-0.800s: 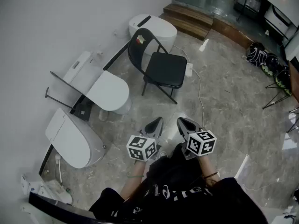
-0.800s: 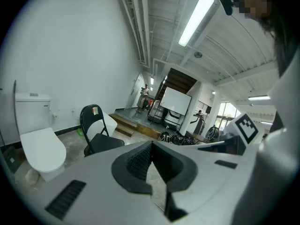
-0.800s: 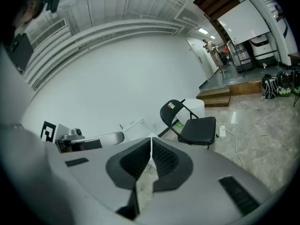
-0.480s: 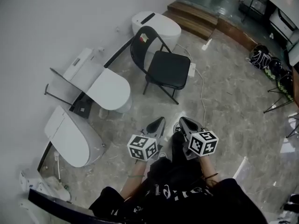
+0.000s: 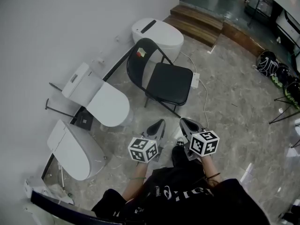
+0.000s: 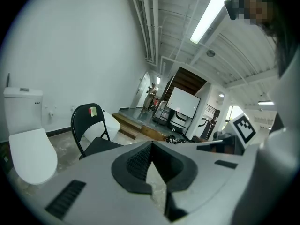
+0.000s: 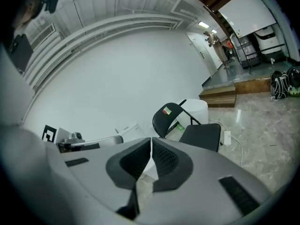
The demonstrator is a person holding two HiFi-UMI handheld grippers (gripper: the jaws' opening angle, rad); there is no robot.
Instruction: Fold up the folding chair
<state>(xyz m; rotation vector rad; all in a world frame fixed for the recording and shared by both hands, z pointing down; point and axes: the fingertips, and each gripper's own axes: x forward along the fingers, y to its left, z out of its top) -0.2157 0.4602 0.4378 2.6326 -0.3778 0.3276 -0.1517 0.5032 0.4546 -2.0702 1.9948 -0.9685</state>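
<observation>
1. I read the left gripper point(image 5: 158, 124) as clenched, with nothing in its jaws.
2. Right gripper point(image 5: 186, 124) is clenched too, and empty.
3. Folding chair point(image 5: 166, 81) stands unfolded on the floor point(image 5: 234, 93) ahead of both grippers and apart from them, with a white toilet point(image 5: 157, 32) just behind it.

The folding chair point(image 5: 168, 82) is coloured black, with a red-and-green sticker point(image 5: 140, 53); the toilets point(image 5: 108, 103) at nine o'clock are white, the floor point(image 5: 234, 107) grey-marbled; the grey left gripper point(image 5: 161, 122) and right gripper point(image 5: 183, 121) are patterned with black-and-white squares
</observation>
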